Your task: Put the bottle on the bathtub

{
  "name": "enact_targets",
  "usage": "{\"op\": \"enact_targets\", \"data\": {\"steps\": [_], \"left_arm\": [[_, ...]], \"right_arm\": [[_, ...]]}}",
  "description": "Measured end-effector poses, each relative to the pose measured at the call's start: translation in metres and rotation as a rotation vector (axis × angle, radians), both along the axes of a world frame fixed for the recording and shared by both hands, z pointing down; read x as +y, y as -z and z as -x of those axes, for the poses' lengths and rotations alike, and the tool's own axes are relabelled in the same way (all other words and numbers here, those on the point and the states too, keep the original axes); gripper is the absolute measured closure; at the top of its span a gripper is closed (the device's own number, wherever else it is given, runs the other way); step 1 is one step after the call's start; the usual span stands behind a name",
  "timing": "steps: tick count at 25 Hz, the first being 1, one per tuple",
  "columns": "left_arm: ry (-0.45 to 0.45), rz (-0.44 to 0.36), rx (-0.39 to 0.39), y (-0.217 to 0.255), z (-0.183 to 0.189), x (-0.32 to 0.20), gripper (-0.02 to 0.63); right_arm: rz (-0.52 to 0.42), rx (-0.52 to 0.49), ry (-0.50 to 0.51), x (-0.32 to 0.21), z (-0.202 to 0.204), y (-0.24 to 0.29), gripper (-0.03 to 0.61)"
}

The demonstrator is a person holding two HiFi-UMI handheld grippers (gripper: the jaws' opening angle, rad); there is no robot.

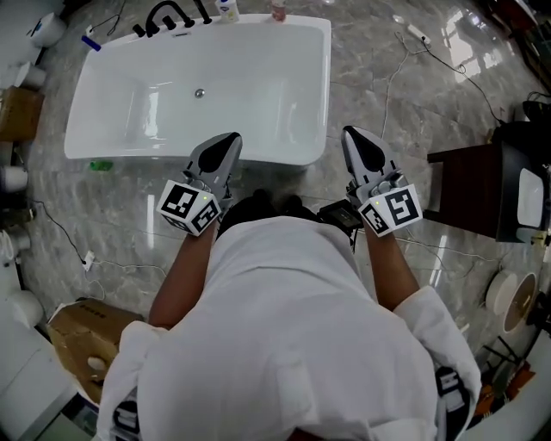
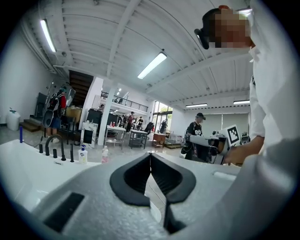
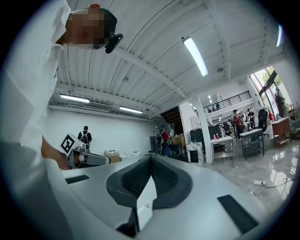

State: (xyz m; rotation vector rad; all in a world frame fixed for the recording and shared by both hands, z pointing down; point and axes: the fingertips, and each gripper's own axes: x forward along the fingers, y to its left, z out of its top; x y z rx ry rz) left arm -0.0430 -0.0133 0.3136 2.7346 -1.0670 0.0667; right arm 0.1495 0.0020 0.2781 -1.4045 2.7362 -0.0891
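Two bottles stand on the far edge of the bathtub. A white bottle is just right of the black tap, and a pink bottle is further along toward the far right corner. Both are upright, long axis vertical, and do not touch. Which one the task means cannot be told.

The left tongs and right tongs hang over the near edge. Each is fully closed, pads together, gripping nothing.

The bottles lie straight ahead across the whole tub, well apart from both tongs, and the left tongs is the nearer.

Judgement: a bottle already rests on the tub and no grasp is in hand.

A small green object lies on the floor by the near left corner, too small to identify.
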Motion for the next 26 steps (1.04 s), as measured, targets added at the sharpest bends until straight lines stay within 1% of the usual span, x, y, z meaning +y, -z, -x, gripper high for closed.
{"op": "enact_targets", "data": {"steps": [4,9,14,21,26], "left_arm": [[-0.027,0.034,0.018,-0.011,0.000,0.000,0.597],[-0.065,0.011,0.024,0.002,0.007,-0.010,0.597],[-0.085,0.031,0.049,0.004,0.018,-0.028,0.597],[-0.141,0.038,0.042,0.000,0.008,-0.023,0.597],[-0.156,0.061,0.040,-0.011,0.006,-0.023,0.597]], "right_arm": [[0.032,0.039,-0.011,0.002,0.002,-0.011,0.566],[0.052,0.043,0.003,-0.004,0.020,-0.008,0.566],[0.062,0.064,-0.005,-0.019,0.034,-0.006,0.566],[0.071,0.079,-0.029,-0.019,0.029,-0.011,0.566],[0.080,0.064,-0.040,-0.022,0.028,-0.018,0.566]]}}
